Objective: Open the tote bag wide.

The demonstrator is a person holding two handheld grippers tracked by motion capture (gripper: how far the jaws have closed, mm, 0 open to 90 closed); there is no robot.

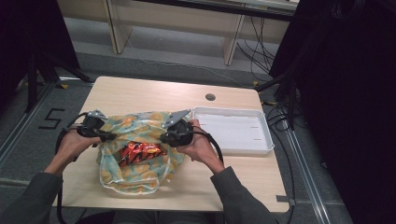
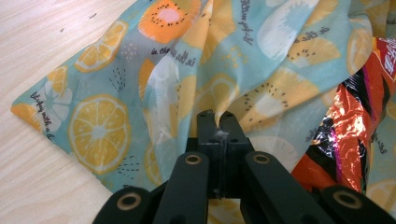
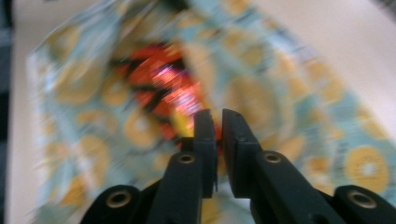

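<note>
From above, my left claw [image 1: 108, 136] and right claw [image 1: 164, 137] flank a fruit-print bag [image 1: 135, 179] on the wooden table [image 1: 140, 91], a white tray [image 1: 233, 128] just beside it. The left gripper view shows my jaws clenched on the bag's thin crinkled cloth [image 2: 154, 79], a shiny red packet [image 2: 348, 135] inside. The right gripper view is blurred; my jaws stand a slit apart, gripping nothing I can make out.
</note>
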